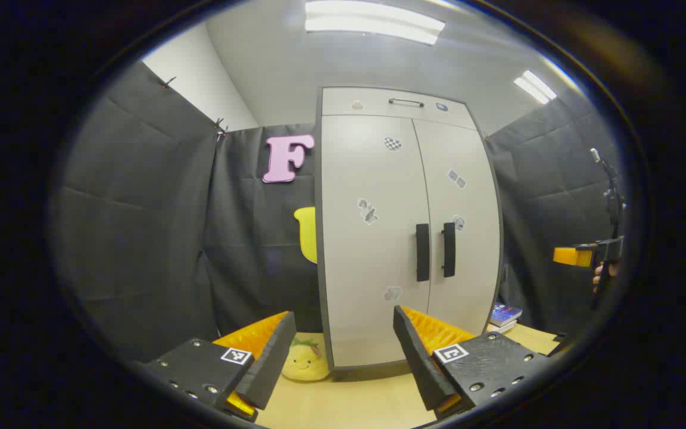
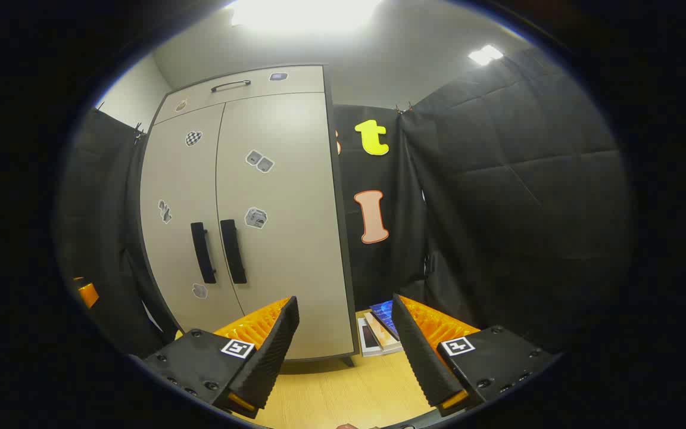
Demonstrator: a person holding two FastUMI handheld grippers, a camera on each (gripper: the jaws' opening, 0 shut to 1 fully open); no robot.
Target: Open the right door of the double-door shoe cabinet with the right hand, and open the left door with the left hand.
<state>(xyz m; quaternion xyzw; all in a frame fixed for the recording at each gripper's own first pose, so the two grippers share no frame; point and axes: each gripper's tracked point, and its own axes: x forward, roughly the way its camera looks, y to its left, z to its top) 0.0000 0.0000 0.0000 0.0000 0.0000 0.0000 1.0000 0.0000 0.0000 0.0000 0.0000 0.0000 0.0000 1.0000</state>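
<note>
On the pale wooden table [image 1: 343, 405] stands the closed grey double-door shoe cabinet [image 1: 402, 226]; left gripper [image 1: 343, 351] and right gripper [image 2: 346, 345] gape wide, empty.

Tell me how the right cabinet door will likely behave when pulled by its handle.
The right door looks like a flat rigid panel, so it should probably swing stiffly, not flex. Its vertical bar handle sits at the centre seam, likely giving good leverage. The cabinet is tall and stands on the table, so a hard pull might rock it.
</note>
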